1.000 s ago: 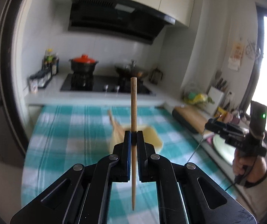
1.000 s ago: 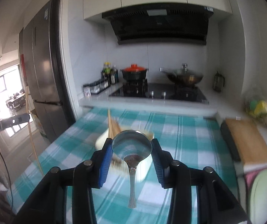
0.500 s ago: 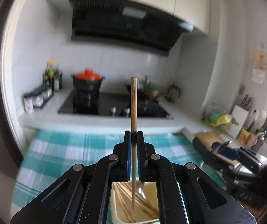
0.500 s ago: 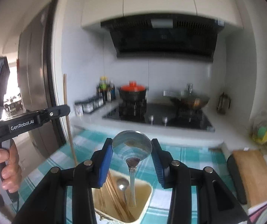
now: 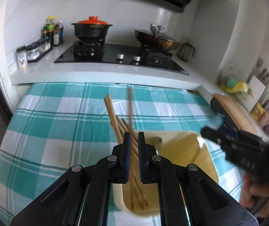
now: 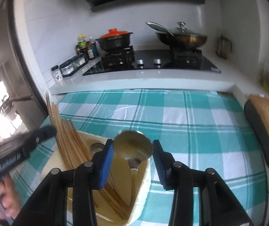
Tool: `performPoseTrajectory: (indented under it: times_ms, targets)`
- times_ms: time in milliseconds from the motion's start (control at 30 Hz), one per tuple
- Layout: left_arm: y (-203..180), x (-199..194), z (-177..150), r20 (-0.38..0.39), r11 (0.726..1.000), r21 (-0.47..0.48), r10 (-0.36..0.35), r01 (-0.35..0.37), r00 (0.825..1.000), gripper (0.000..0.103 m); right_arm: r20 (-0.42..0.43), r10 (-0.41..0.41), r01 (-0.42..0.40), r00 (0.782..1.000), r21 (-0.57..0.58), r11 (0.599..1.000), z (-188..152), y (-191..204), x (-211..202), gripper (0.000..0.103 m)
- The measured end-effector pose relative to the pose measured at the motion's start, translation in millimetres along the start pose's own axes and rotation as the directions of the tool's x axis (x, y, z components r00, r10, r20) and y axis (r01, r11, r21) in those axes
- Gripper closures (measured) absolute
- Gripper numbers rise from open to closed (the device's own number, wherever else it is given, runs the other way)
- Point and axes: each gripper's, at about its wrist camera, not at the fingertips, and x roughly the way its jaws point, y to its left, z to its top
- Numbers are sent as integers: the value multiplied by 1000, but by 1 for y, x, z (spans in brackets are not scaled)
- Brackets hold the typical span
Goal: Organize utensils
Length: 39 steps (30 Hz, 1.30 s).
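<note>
Chopsticks [image 5: 132,146] are seen leaning in the cream tray [image 5: 208,162], their long axes running from the tray floor up and away toward the stove [image 5: 119,54], tips pointing past the tray's far rim over the checked cloth [image 5: 59,124]. 1 chopstick stands between the pads of the left gripper [image 5: 134,145]; the jaws are parted by a narrow gap, and whether it is touched by them cannot be told. In the right wrist view the spoon [image 6: 133,146] is shown bowl-up, handle pointing down into the tray [image 6: 144,184]. The right gripper [image 6: 133,150] is held wide apart, the spoon bowl touching the left pad and clear of the right one. A 2nd spoon [image 6: 96,147] lies in the tray beside the chopsticks [image 6: 68,143]
</note>
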Motion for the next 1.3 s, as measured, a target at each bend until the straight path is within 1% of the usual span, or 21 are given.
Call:
performPoseTrajectory:
  times_ms: [67,100,133,167,233,267,300,367,400,433,467,500,567,667,733,800,933,1033,1133,1200,1300]
  targets:
    - [-3,-20,-5,13,1000,29,-4,3,1000,80,24,0,-1,1000,25,1000,1,-4,-20,60]
    - [-4,-30,-6,21,999,48,0,-1,1000,65,45,0,-1,999,24,1000,0,-5,-33,60]
    - [-6,-43,-10,34,997,74,9,-12,999,48,65,-3,1,998,20,1000,0,-5,-46,57]
    - [-10,-65,-19,53,993,111,26,-32,998,40,89,-8,7,996,15,1000,-2,-5,-62,54]
    - [-14,-94,-34,81,984,167,56,-69,995,16,140,-23,23,990,3,1000,-11,-3,-99,47]
    - [-17,-112,-46,94,975,199,83,-100,992,10,166,-27,28,986,-5,1000,-19,-2,-123,47]
    - [-19,-128,-59,110,966,219,118,-140,987,0,185,-33,37,982,-15,999,-28,1,-142,46]
    - [-24,-158,-86,166,946,232,190,-226,968,0,220,-51,59,974,-30,998,-48,9,-175,37]
    - [-27,-172,-100,186,937,223,230,-269,955,0,232,-57,67,971,-32,997,-56,12,-186,29]
    - [-28,-180,-109,195,933,210,252,-291,948,0,248,-64,75,967,-34,997,-73,19,-202,23]
    - [-31,-193,-121,201,932,182,278,-315,939,0,252,-67,78,965,-35,996,-85,23,-211,21]
    - [-30,-200,-127,199,932,164,290,-323,936,0,253,-70,80,965,-32,996,-99,29,-221,19]
    - [-31,-218,-142,193,943,127,282,-309,940,0,255,-71,80,964,-21,997,-122,37,-233,18]
    - [-33,-243,-159,207,956,91,256,-280,944,0,262,-84,93,961,-21,995,-152,52,-246,11]
    - [-37,-254,-167,215,951,91,272,-296,938,0,260,-98,110,961,-31,993,-166,63,-252,6]
    - [-39,-262,-174,201,940,88,306,-329,931,0,254,-108,121,961,-36,992,-175,70,-258,0]
    - [-40,-269,-177,178,944,60,308,-323,935,0,253,-138,158,958,-59,986,-182,83,-272,0]
    - [-42,-274,-178,178,945,42,312,-324,933,0,263,-160,186,951,-77,980,-184,90,-283,0]
    - [-42,-278,-177,166,950,28,302,-311,939,0,265,-176,207,948,-95,974,-186,97,-290,0]
    - [-43,-280,-178,158,952,22,299,-306,941,0,268,-180,215,946,-104,971,-188,101,-293,0]
    - [-44,-284,-178,158,949,23,306,-313,939,0,271,-176,214,946,-117,970,-189,106,-296,0]
